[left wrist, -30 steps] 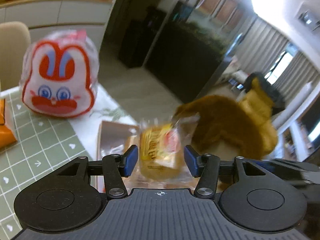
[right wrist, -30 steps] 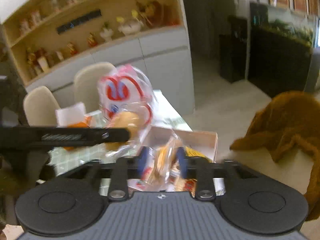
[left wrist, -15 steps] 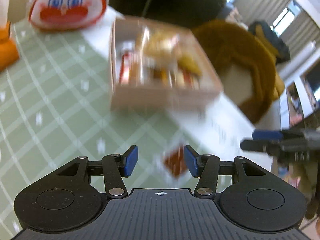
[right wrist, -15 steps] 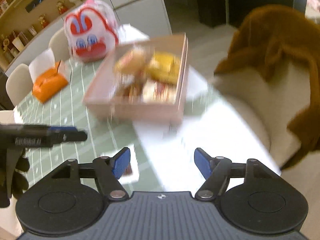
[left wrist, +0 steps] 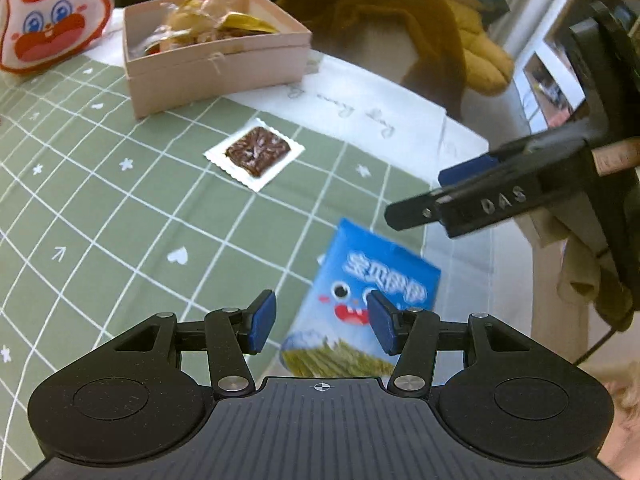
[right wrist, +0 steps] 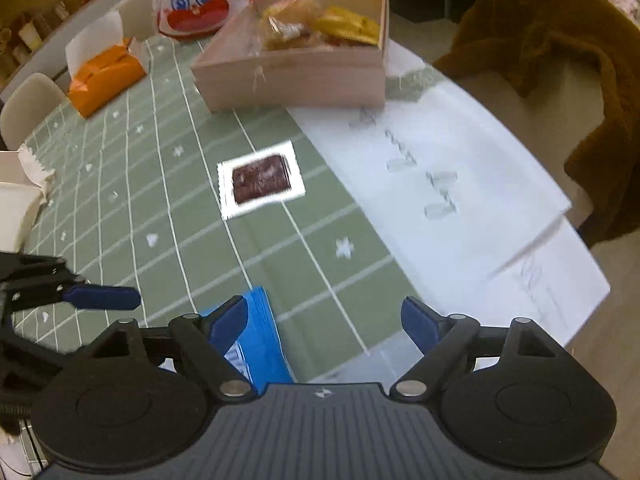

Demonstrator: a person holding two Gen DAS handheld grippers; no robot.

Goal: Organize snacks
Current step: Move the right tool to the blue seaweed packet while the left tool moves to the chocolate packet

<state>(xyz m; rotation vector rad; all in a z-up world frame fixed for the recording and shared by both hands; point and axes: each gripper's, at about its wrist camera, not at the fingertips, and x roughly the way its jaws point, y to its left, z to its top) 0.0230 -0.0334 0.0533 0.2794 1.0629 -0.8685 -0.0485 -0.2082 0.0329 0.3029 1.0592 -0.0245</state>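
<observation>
Hovering over the green checked tablecloth (left wrist: 120, 216), both grippers gape empty, chairs (right wrist: 28, 104) seemingly beyond.

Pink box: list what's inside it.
The pink box holds a heap of wrapped snacks: a clear-wrapped golden bun and a yellow packet. Whatever lies beneath the heap is covered.

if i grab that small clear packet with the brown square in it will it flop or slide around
The small packet lies flat on the tablecloth, so gripping an edge looks awkward. Its thin crimped border would probably bend, while the brown square likely stays stiff. It looks light, so a push would probably slide it.
</observation>
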